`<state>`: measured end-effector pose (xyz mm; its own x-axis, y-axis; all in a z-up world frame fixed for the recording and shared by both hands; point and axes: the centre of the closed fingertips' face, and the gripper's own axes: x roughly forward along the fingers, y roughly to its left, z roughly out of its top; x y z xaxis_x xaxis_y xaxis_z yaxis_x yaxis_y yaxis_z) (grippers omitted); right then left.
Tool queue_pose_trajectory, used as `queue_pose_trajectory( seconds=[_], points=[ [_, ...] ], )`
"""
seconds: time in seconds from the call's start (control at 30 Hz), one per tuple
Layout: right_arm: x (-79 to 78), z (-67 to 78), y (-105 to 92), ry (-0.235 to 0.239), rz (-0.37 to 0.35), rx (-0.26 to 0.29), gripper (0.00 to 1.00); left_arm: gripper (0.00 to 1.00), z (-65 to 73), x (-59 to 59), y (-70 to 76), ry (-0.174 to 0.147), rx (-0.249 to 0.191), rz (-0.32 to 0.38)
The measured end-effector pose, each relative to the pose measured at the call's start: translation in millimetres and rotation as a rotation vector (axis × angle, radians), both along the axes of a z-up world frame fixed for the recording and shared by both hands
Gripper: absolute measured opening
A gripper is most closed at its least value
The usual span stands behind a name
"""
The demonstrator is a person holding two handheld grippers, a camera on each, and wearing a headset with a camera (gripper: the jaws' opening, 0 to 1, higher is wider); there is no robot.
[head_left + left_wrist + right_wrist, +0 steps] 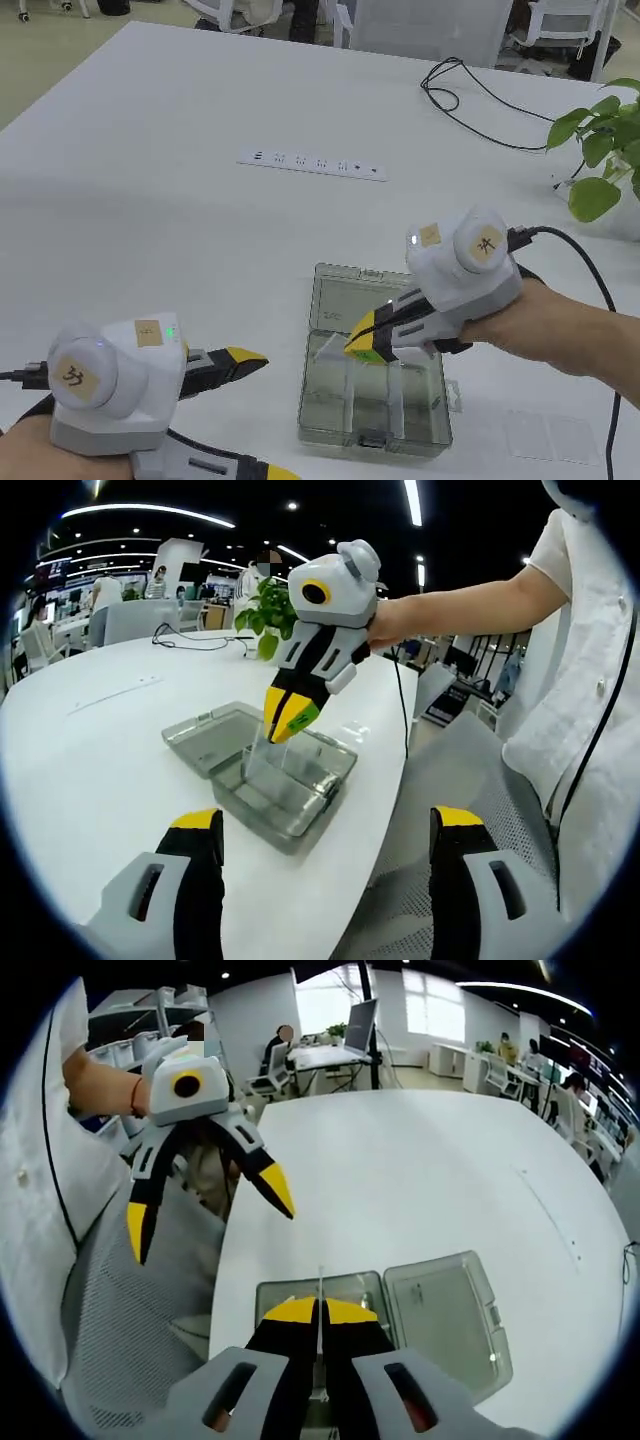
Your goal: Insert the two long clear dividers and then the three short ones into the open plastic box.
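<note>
My right gripper (pixel 362 340) is clamped on a clear divider (pixel 328 349), edge-down over the middle of the open plastic box (pixel 328 432); I can't tell if it touches yet. Two long strips look seated lengthwise in the box, so I judge this is a short one (probably the first of three). My left gripper (pixel 258 415) hangs near the box's left side, jaws spread wide, nothing in them. Faint clear pieces (pixel 545 435) lie on the table right of the box, likely the remaining shorts. Next: line the divider up with the slots, push straight down, let go.
</note>
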<state>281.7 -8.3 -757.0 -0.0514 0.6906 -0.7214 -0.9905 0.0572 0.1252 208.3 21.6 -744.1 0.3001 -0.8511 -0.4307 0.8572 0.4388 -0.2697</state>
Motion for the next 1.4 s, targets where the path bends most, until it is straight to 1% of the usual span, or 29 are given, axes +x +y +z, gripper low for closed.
queue_pose_trajectory(
  seconds=[0.33, 0.37, 0.4, 0.43, 0.47, 0.5, 0.57, 0.63, 0.8, 0.93, 1.2, 1.33, 1.4],
  points=[
    [0.7, -0.9, 1.3, 0.004, -0.008, 0.007, 0.03, 0.87, -0.4, 1.3, 0.2, 0.005, -0.008, 0.006],
    [0.8, -0.9, 1.4, 0.007, -0.011, 0.008, 0.03, 0.87, -0.3, 1.5, -0.1, 0.004, -0.009, 0.005],
    [-0.3, -0.5, 2.0, 0.028, -0.023, 0.011, 0.03, 0.87, -0.5, 1.6, -0.2, 0.005, -0.008, 0.005],
    [-0.8, 1.3, 3.7, 0.029, -0.022, 0.018, 0.03, 0.87, -0.8, 1.7, -0.2, 0.006, -0.007, 0.005],
    [-1.1, 0.7, 3.3, -0.002, 0.004, 0.004, 0.03, 0.87, -0.8, 1.7, -0.3, 0.006, -0.007, 0.005],
    [-2.5, -3.3, 0.1, -0.033, 0.038, -0.033, 0.03, 0.87, -0.2, 2.0, -0.8, 0.005, -0.010, 0.005],
    [-3.3, -3.7, 2.2, -0.017, 0.023, -0.020, 0.03, 0.87, -0.4, 2.3, -1.0, 0.008, -0.012, 0.006],
    [-1.5, -4.3, 1.1, -0.014, 0.013, -0.021, 0.03, 0.86, -0.4, 2.5, -1.1, 0.005, -0.011, 0.005],
    [-1.6, -5.7, 1.2, -0.022, 0.019, -0.021, 0.03, 0.87, -0.5, 2.5, -1.0, 0.005, -0.013, 0.008],
    [-3.1, -7.0, 5.0, -0.029, 0.023, -0.022, 0.03, 0.87, -0.8, 1.3, -1.3, 0.007, -0.015, 0.007],
    [-5.5, -14.2, 12.1, -0.054, 0.056, -0.050, 0.03, 0.88, -0.6, 0.5, -1.8, 0.008, -0.016, 0.006],
    [-7.7, -21.6, 14.0, -0.066, 0.083, -0.077, 0.03, 0.88, -0.6, 0.2, -1.6, 0.006, -0.014, 0.003],
    [-7.5, -24.6, 14.7, -0.067, 0.085, -0.083, 0.03, 0.88, -0.7, 0.0, -1.4, 0.007, -0.014, 0.002]
  ],
)
